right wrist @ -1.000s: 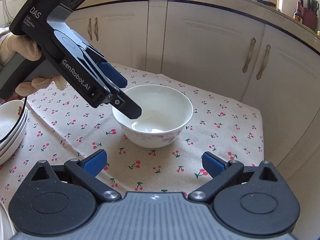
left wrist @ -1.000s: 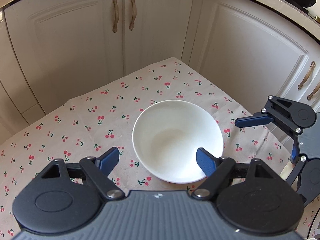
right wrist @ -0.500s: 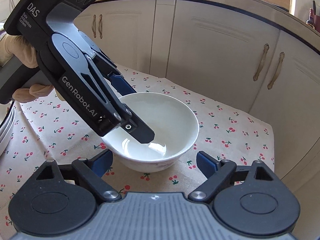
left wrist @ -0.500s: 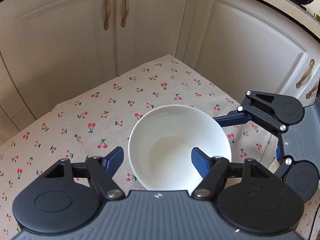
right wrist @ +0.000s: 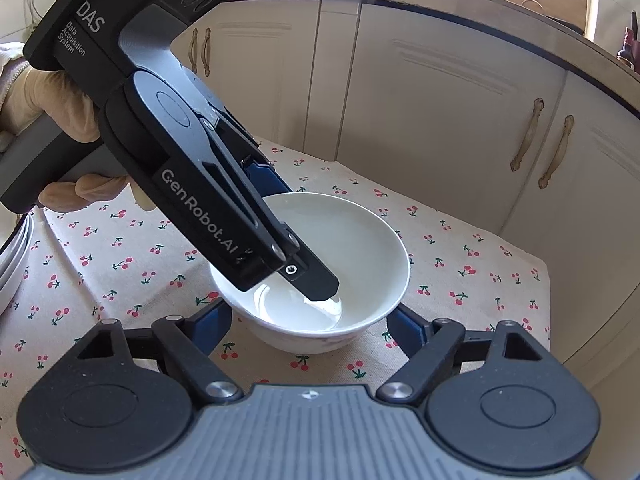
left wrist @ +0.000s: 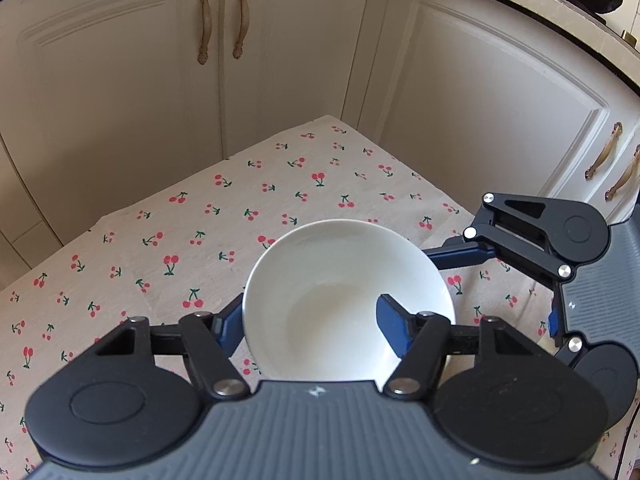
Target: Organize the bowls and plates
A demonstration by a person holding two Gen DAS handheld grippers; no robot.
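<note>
A white bowl (left wrist: 340, 280) stands on the cherry-print tablecloth (left wrist: 168, 248); it also shows in the right wrist view (right wrist: 360, 256). My left gripper (left wrist: 310, 330) is open and straddles the bowl's near wall, one finger inside the bowl and one outside. In the right wrist view the left gripper (right wrist: 224, 200) reaches down into the bowl. My right gripper (right wrist: 310, 326) is open with its fingers on either side of the bowl's near side, low by the cloth. In the left wrist view the right gripper (left wrist: 536, 240) is at the bowl's right.
A stack of white plates (right wrist: 14, 264) sits at the left edge of the right wrist view. Cream cabinet doors (left wrist: 480, 120) stand close behind the table's far edges. The table corner (left wrist: 328, 120) lies ahead.
Both grippers have moved in towards the bowl. The left gripper's finger has dropped inside the bowl and the right gripper's fingers now flank it. The bowl has stayed in place.
</note>
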